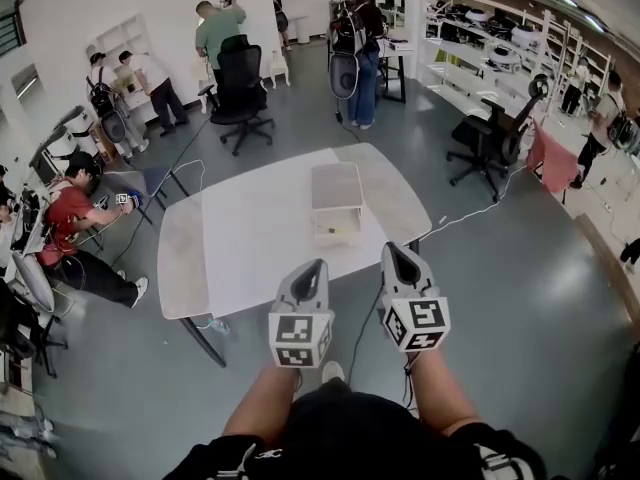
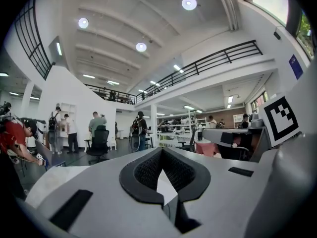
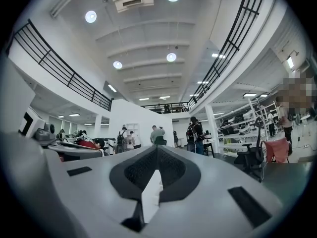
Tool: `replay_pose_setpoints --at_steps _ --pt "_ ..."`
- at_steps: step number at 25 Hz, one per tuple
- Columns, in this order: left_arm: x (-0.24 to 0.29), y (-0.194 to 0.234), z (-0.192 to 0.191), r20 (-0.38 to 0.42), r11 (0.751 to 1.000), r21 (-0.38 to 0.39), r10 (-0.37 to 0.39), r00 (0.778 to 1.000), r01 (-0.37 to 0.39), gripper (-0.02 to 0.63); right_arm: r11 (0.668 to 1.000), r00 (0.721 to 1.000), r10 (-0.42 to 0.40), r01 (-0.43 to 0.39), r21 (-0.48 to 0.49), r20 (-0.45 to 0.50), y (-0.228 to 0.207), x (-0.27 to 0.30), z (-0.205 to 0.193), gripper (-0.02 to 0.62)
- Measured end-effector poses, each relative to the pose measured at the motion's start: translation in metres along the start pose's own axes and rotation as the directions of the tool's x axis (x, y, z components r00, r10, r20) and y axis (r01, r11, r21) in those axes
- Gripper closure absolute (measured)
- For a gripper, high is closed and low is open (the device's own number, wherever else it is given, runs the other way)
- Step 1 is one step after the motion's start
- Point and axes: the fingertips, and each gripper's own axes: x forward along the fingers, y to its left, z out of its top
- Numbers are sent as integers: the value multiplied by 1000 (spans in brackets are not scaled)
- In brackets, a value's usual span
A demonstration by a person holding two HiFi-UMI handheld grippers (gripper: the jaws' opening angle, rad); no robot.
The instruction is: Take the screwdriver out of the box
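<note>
Clenched shut on nothing, both: left gripper point(image 1: 319, 265), right gripper point(image 1: 393, 250) at its 3 o'clock. Box point(image 1: 336, 200) at 12 on the table point(image 1: 250, 230), well apart.

**Box contents too small to read**

In the head view, the box point(image 1: 337, 200) on the surface point(image 1: 250, 238) is tiny. A yellowish smear point(image 1: 335, 230) in its near part cannot be identified. Nearer than the box, the left tool point(image 1: 312, 267) and right tool point(image 1: 396, 251) cover the surface's edge. In both gripper views the jaws hide the box, and only a white sliver point(image 2: 166, 187) shows between them.
</note>
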Motion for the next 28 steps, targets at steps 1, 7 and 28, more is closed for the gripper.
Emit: replay_pose_setpoints --at_steps 1,7,28 --pt "9 7 1 -1 1000 -5 -1 1000 1 592 1000 1000 -1 1 0 -3 -1 11 0 583" --pt "66 53 0 -2 999 -32 -9 1000 8 592 1000 999 5 -6 -22 -37 -6 81 -12 583" --pt "198 164 -25 -54 991 -137 3 999 -10 592 998 990 56 -60 -29 -132 -29 244 -63 581"
